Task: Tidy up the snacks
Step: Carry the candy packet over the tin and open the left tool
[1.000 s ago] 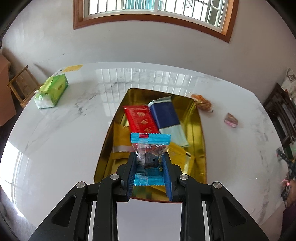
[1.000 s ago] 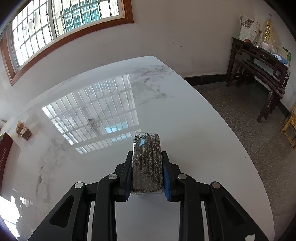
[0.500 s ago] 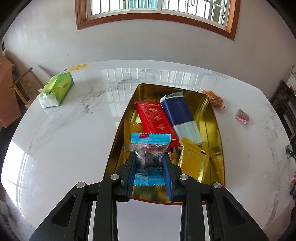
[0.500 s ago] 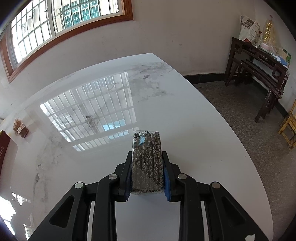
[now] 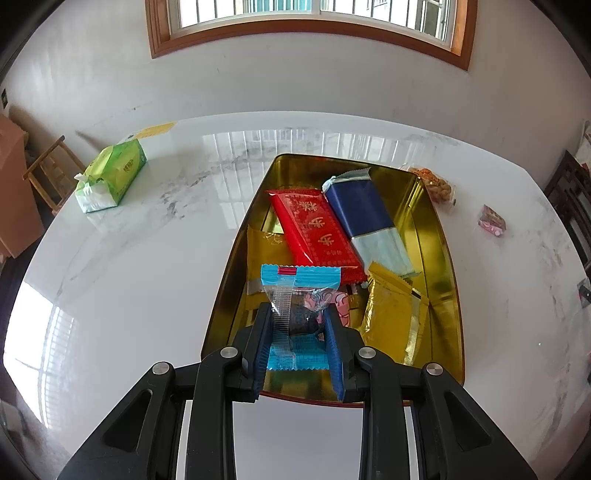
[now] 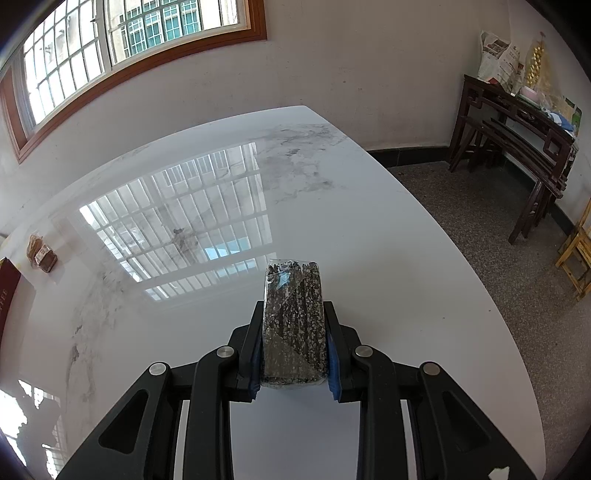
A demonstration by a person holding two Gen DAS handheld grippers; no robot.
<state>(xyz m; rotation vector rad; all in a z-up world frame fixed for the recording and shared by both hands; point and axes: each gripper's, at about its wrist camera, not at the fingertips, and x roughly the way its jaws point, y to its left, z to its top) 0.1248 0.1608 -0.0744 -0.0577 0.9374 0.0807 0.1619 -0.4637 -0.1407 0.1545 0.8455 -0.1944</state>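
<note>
A glossy white marble table (image 5: 155, 280) fills both views, under a wood-framed window (image 5: 306, 22). The left gripper (image 5: 300, 332) is clamped on a clear snack packet with blue ends (image 5: 297, 295); its dark contents are hard to make out. The packet hangs over the near end of the gold tray (image 5: 448, 266) and hides part of a pink wrapper (image 5: 341, 304) there. In the tray lie a red packet (image 5: 317, 232), a navy and pale blue packet (image 5: 365, 218) and gold pouches (image 5: 391, 317). Beyond its right wall sit two small snacks (image 5: 436, 184) and (image 5: 493, 221); a green tissue pack (image 5: 112, 177) lies far left. The right gripper (image 6: 293, 332) pinches a dark speckled bar (image 6: 293, 317) above bare table, well apart from the tray, whose edge is barely seen.
</note>
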